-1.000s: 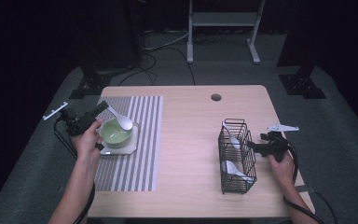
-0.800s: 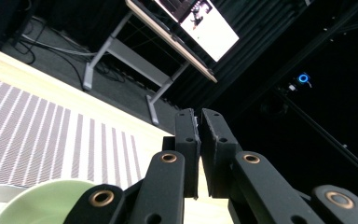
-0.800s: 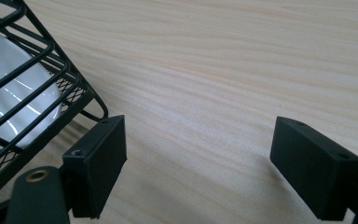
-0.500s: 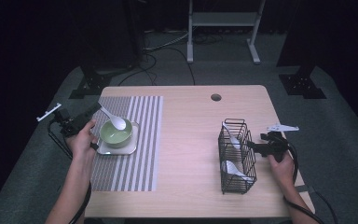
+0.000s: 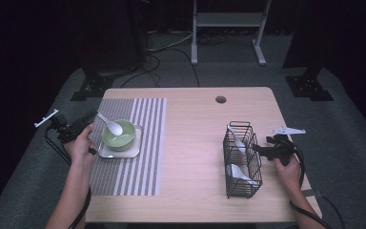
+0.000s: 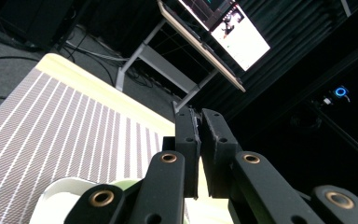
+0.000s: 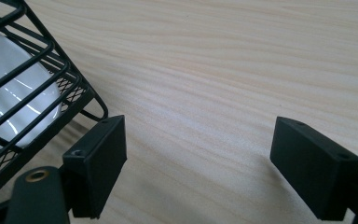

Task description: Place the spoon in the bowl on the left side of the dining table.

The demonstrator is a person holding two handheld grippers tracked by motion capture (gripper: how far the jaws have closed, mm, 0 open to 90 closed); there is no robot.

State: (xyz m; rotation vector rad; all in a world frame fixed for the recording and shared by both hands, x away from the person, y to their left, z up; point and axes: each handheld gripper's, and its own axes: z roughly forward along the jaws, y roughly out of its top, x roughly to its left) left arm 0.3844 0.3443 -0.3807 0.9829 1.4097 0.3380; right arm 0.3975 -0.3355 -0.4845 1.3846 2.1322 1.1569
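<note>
While the left gripper (image 5: pixel 91 116) hovers at the left edge of the wooden table (image 5: pixel 195 129), its fingers (image 6: pixel 188 140) are pressed nearly together on the thin handle of a white spoon (image 5: pixel 110 125). The spoon's bowl reaches out past the fingertips and hangs over the green bowl (image 5: pixel 119 135), which sits on a pale square plate (image 5: pixel 119 151) just below and ahead of them. Under both lies a striped placemat (image 5: pixel 133 157), its far edge running close to the table's far edge beyond the fingers.

On the right side, the right gripper (image 7: pixel 196 163) sits low over bare wood with its fingers (image 7: pixel 100 161) spread wide apart and nothing between them. A black wire basket (image 5: pixel 241 157) stands just outside the left finger, its corner near that fingertip; two more white spoons (image 5: pixel 240 173) lie inside. Open tabletop stretches ahead of the fingertips, between basket and mat.
</note>
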